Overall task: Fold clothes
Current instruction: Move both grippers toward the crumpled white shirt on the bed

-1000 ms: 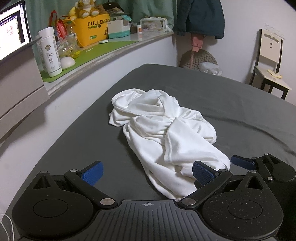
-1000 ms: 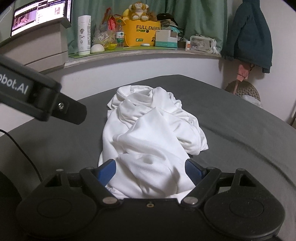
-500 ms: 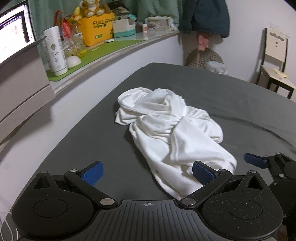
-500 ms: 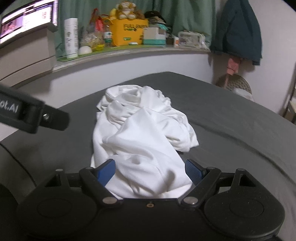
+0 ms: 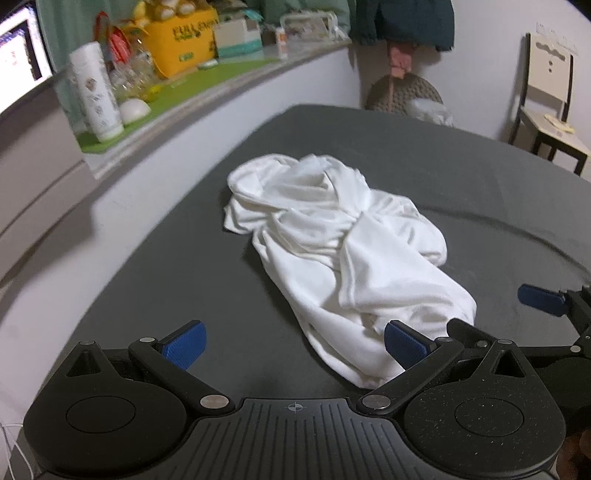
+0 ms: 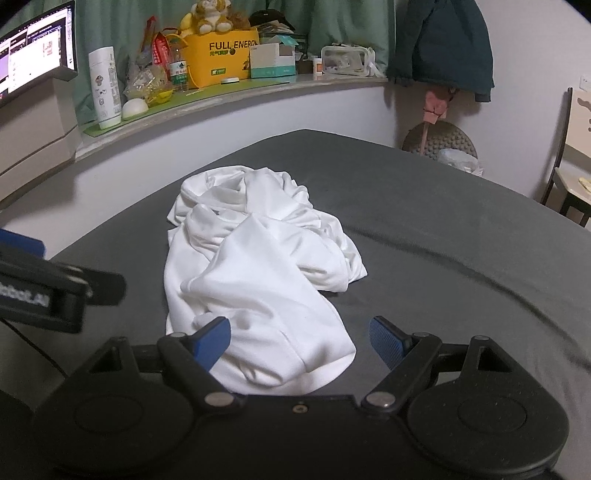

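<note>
The white garment (image 5: 343, 254) (image 6: 258, 280) lies crumpled in a twisted heap near the middle of the dark grey bed sheet (image 5: 461, 192) (image 6: 461, 236), unfolded, with several overlapping folds and one lobe spilling toward the chair side.

The left gripper (image 5: 293, 345) sits at the garment's near end, jaws spread wide, gripping nothing; its right blue pad overlaps the cloth's near edge in the left wrist view, and contact cannot be confirmed. The right gripper (image 6: 299, 338) is likewise released and empty, jaws apart on either side of the garment's near end. Part of the right gripper appears to the right of the garment in the left wrist view; part of the left gripper appears to the left of the garment in the right wrist view.

The sheet around the garment is mostly smooth, with a long shallow crease on the chair side.

Beyond the garment, a curved white ledge (image 6: 229, 110) borders the bed. On it stand a yellow box (image 6: 218, 59), a white bottle (image 6: 105, 88) and assorted packets on a green mat. A green curtain (image 6: 340, 18) hangs behind the ledge. A monitor (image 6: 35, 55) is lit left of the ledge. Right of the garment, a dark jacket (image 6: 443, 44) hangs on the wall and a pale chair (image 5: 550, 96) stands by it.
</note>
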